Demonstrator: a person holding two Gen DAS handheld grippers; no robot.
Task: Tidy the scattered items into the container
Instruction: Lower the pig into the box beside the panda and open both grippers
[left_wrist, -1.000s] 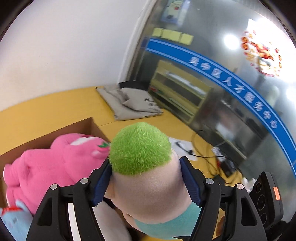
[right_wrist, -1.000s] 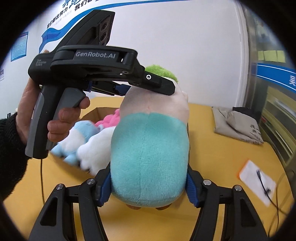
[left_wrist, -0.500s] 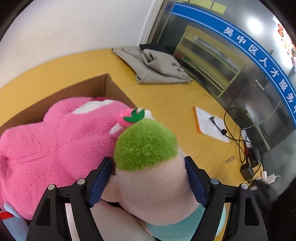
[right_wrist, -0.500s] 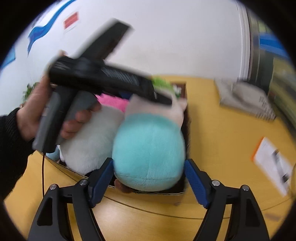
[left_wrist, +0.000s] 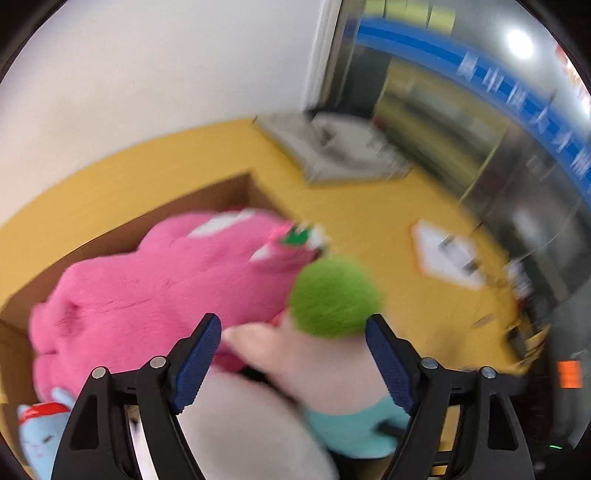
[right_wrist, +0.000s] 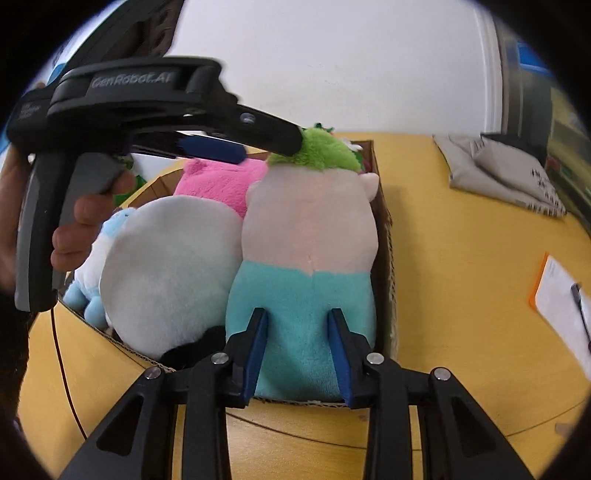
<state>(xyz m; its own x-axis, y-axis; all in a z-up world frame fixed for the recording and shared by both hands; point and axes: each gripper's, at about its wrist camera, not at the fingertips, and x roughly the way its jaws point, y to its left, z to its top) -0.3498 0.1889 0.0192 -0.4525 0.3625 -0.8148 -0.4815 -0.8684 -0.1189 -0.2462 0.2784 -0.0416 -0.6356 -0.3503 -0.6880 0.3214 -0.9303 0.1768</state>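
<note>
Cardboard box (right_wrist: 384, 221) sat on the yellow table (right_wrist: 461, 258), packed with soft toys.

The green-haired doll (right_wrist: 310, 236) lay along the box's right side, green tuft at the far end, teal lower half at the near wall. To its left a white round toy (right_wrist: 166, 273) pressed against it. A pink plush (right_wrist: 221, 181) lay behind the white one, toward the far wall. A small pale-blue toy (right_wrist: 92, 284) was wedged at the left edge.

Right gripper (right_wrist: 297, 347): jaws were closing, blue pads sunk into the teal bottom of the doll, pinching a fold of it.

Left gripper (left_wrist: 293, 354): jaws stood wide on either side of the doll's head. From the left wrist view a gap showed on the left pad; the right pad sat just beside the head; the blur left contact there unclear. From the right wrist view its upper finger (right_wrist: 269, 136) reached to the green tuft. A hand (right_wrist: 85, 221) held its grey handle at the left.

Elsewhere on the table: grey folded cloth (right_wrist: 506, 173) far right, and a white paper with an orange edge (right_wrist: 557, 291) at the right.
</note>
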